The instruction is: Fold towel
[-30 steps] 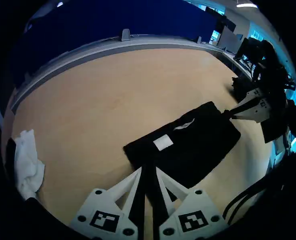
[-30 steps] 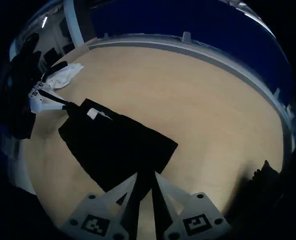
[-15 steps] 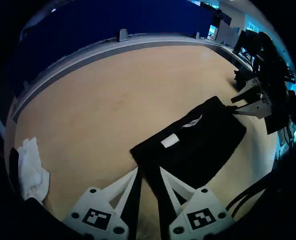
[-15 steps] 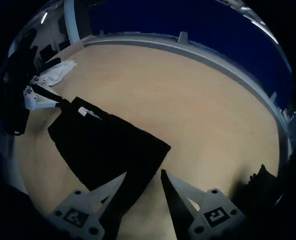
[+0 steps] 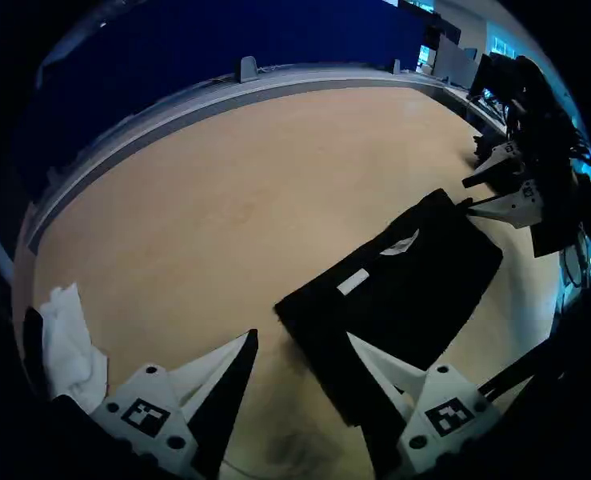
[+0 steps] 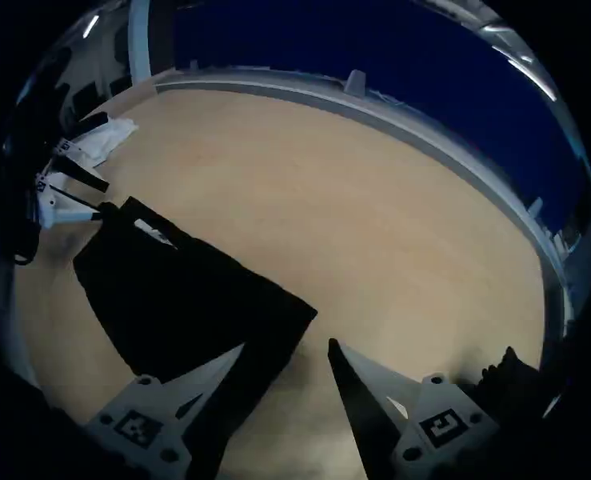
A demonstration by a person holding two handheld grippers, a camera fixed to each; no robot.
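Observation:
A black towel lies flat on the wooden table, folded into a rectangle, with a white label on top. My left gripper stands open at the towel's near corner, with its right finger over the cloth edge. At the towel's far end, my right gripper is also open. In the right gripper view the towel reaches down to the open right gripper, whose left finger lies over the cloth. The left gripper is open at the towel's far corner.
A crumpled white cloth lies near the table's edge, and appears as the white cloth at the far left. A grey rail and a blue partition bound the back. Dark chairs and equipment stand beside the table.
Both grippers were shut on the towel's near corners a second ago; both have opened and let go. The towel has settled flat and both grippers have drawn back slightly.

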